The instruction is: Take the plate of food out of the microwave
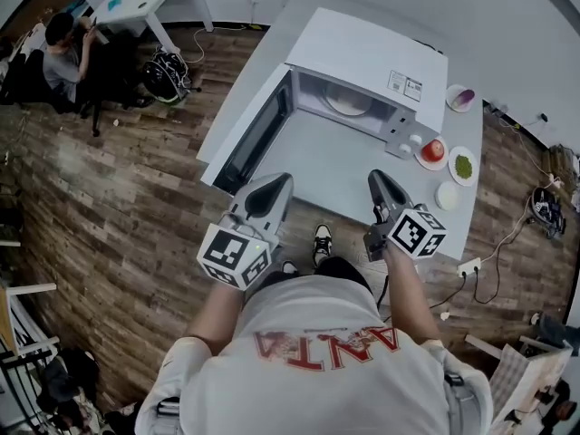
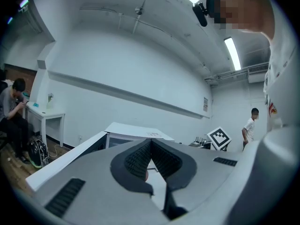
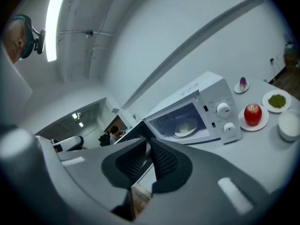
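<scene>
The microwave (image 1: 381, 62) stands toward the far edge of the white table (image 1: 335, 166). Its door (image 1: 258, 134) is swung fully out over the table's left edge, so the cavity faces the person with nothing in the way. The plate (image 1: 349, 104) sits inside on the cavity floor, about central. It carries something pale, though the food is too small and washed out to name.

Both grippers hang over the table's near edge, well short of the opening and roughly level with each other. That looks like a two-sided approach, one gripper for each rim of the plate. The left gripper (image 1: 276, 181) has its ribbed pads pressed together at the tips with nothing between them. The right gripper (image 1: 379, 178) is the same, closed and empty, and it points at the cavity. Both would have to spread before either could take a rim.

An apple (image 1: 435, 149) on its own small dish sits by the table's right edge, just beside the microwave's dials. The right-hand approach should stay clear of it.
</scene>
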